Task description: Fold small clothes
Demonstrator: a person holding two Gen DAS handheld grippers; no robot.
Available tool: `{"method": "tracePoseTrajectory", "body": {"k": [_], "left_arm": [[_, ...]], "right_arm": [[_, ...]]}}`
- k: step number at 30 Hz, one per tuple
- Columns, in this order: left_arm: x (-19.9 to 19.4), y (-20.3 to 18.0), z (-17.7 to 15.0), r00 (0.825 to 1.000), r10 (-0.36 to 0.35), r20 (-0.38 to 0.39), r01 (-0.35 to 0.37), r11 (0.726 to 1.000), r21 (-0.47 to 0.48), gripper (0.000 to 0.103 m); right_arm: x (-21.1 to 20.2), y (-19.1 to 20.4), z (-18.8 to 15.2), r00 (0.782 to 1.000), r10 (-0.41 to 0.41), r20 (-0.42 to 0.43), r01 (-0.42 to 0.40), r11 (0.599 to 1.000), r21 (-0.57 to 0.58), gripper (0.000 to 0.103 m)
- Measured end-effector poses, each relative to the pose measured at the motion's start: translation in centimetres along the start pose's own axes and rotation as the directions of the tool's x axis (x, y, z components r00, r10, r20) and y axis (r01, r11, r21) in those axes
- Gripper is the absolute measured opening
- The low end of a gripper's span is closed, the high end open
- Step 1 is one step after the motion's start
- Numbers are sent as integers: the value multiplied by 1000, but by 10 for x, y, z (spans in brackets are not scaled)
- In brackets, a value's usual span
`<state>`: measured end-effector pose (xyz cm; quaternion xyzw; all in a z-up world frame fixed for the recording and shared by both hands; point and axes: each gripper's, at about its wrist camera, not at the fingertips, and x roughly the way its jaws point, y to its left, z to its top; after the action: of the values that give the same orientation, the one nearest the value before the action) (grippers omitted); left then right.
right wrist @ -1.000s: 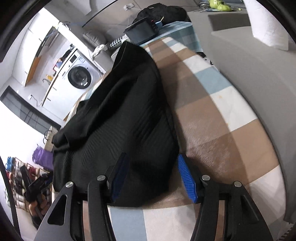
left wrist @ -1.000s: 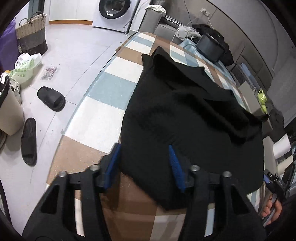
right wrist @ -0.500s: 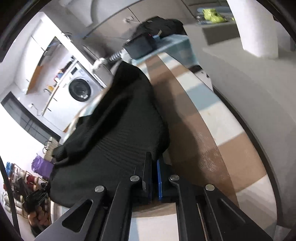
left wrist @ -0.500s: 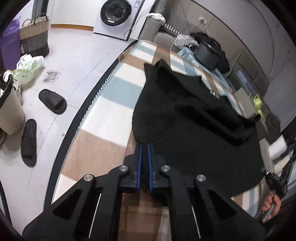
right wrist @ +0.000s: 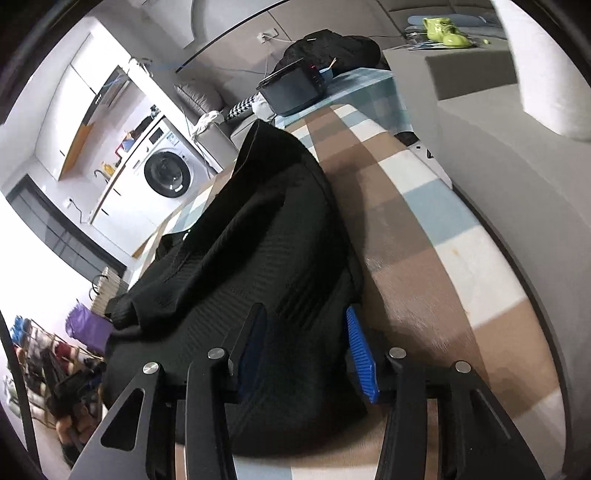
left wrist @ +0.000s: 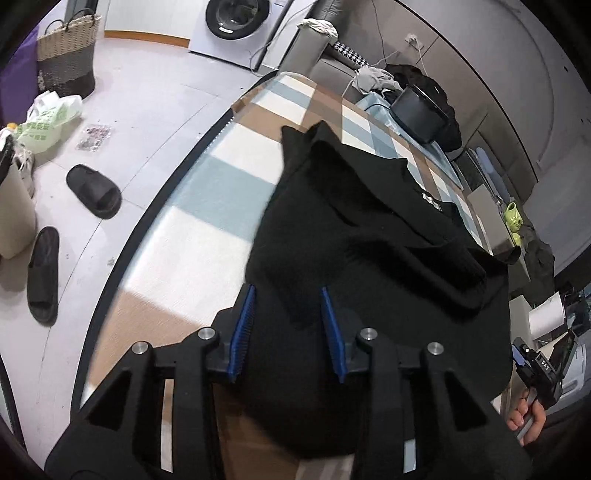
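Jaws of left gripper [left wrist: 288,325] and right gripper [right wrist: 306,347] just reopened, spread over black garment [left wrist: 369,251], not pinching it

A lived-in home is showing here, a laundry corner running into a living area. A front-loading washing machine [left wrist: 236,16] is standing against the wall, a woven laundry basket [left wrist: 66,59] is sitting on the pale floor, and black slippers [left wrist: 94,191] are lying loose nearby. A grey sofa [left wrist: 328,66] is holding discarded clothing, and a checked cloth [left wrist: 207,236] is covering the work surface.
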<state>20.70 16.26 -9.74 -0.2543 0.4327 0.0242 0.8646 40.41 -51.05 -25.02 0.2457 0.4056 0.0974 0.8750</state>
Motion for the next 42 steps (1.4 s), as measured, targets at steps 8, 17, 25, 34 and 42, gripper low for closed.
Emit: {"method": "tracePoseTrajectory", "body": {"k": [8,17,25,34,42], "left_arm": [[9,-16,-3,999,36,22,-38,995,96,10],[-10,-12,-27,997,77,0,-76,990,116,9],[-29,13,-34,997,71,1,-71,997,15,10],[-44,-1,20,996,24,84,-25,1000,12,53],[-1,-23,79,998,-21,65,21,1000,-2,54]], "right_arm": [[8,8,-9,997,-73,-34,70,994,-83,5],[-11,-5,-34,995,-83,-63,80,996,-49,4],[-27,-24,-36,995,-56,-87,59,998,38,9],[-33,11,5,997,53,54,-53,999,-3,41],[-3,44,28,990,129,47,-128,991,-37,53]]}}
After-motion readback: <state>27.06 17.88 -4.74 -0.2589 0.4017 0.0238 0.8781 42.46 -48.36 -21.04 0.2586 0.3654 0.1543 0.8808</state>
